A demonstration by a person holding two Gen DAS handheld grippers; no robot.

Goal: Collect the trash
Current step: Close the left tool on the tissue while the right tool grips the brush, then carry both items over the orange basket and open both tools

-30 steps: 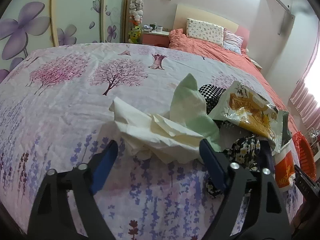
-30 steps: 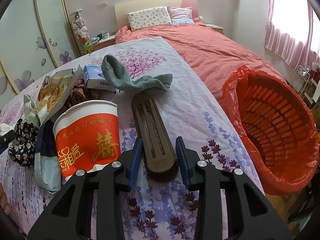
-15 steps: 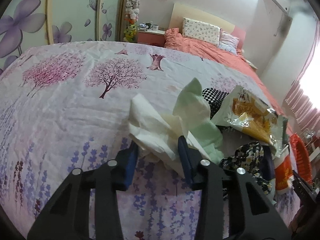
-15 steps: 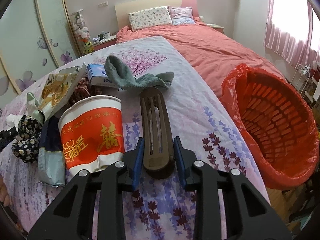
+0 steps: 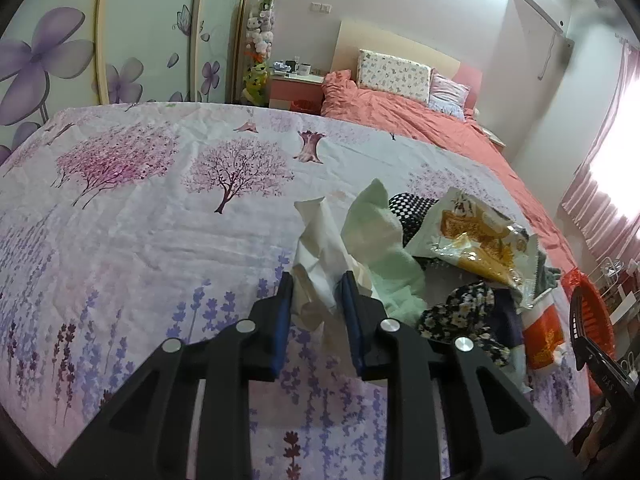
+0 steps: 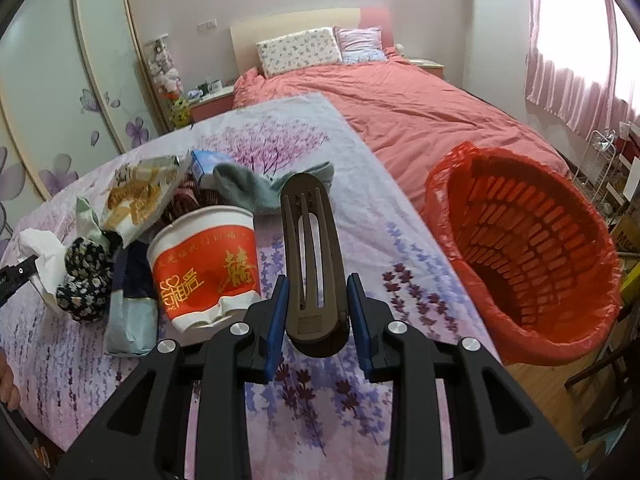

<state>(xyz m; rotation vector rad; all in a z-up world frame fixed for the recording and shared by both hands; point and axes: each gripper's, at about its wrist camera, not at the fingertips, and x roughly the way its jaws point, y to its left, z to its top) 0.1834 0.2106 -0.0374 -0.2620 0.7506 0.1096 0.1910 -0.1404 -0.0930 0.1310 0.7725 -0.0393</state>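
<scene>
home bedroom | bed (image 6: 420,96) — pillows (image 6: 298,50) | floral wardrobe doors (image 5: 48,52) — nightstand (image 5: 294,90)

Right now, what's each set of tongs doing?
Left tongs: shut on the crumpled tissue.
Right tongs: around the brown slotted plastic piece, with a slight gap at each pad; firm grip cannot be told.

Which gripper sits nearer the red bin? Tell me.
Right. The right gripper, clamping the brown slotted piece, sits beside the red bin. The left gripper pinches tissue across the clutter.
</scene>
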